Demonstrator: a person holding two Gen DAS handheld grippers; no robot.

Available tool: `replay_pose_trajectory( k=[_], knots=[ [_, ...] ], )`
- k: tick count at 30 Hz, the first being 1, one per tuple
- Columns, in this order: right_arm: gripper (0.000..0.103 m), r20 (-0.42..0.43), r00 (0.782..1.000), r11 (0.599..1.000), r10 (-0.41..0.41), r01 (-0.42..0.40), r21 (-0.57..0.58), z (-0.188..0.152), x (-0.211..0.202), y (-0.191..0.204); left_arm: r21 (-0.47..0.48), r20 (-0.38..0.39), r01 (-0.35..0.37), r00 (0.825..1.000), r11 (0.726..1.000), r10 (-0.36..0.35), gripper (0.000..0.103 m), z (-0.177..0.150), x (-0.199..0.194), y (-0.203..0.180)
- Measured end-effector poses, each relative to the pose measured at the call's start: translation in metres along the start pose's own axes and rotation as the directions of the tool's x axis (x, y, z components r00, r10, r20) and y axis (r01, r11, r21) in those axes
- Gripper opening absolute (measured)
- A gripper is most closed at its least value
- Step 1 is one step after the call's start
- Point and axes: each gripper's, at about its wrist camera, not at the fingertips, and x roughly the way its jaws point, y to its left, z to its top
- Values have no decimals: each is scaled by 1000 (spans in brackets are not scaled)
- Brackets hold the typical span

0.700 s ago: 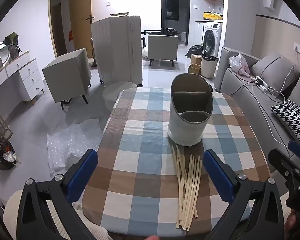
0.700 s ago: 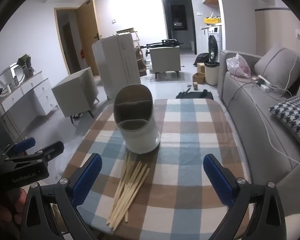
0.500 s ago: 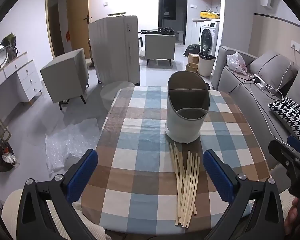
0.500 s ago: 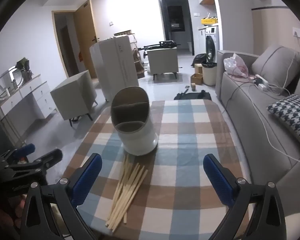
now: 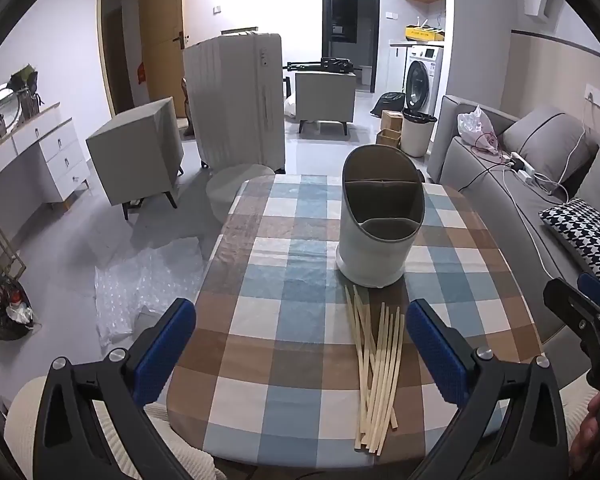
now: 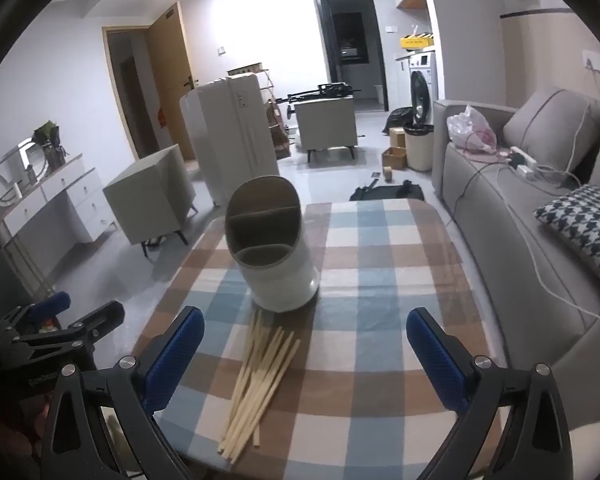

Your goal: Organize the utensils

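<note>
Bubble wrap (image 5: 140, 280) (left view only), chopsticks (image 5: 376, 368)

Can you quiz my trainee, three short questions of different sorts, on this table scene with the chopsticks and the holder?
1. True or false: the chopsticks already stand in the utensil holder.
2. The right gripper is: A) open, holding nothing B) shut on chopsticks C) shut on the holder.
3. Fill in: the chopsticks lie on the checked ____, on the near side of the holder.

Key
1. False: they lie loose on the cloth and the holder's compartments look empty.
2. A; the left gripper is open too.
3. Tablecloth.
</note>
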Motion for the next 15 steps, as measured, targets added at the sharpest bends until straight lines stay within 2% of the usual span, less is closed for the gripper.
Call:
replay_pose_trajectory(
  k=[15],
  knots=[
    [102, 22, 1000, 999, -22, 22, -24, 0, -2, 4, 0, 13, 15, 1000, 1000, -15, 102, 0, -3, 3]
  ],
)
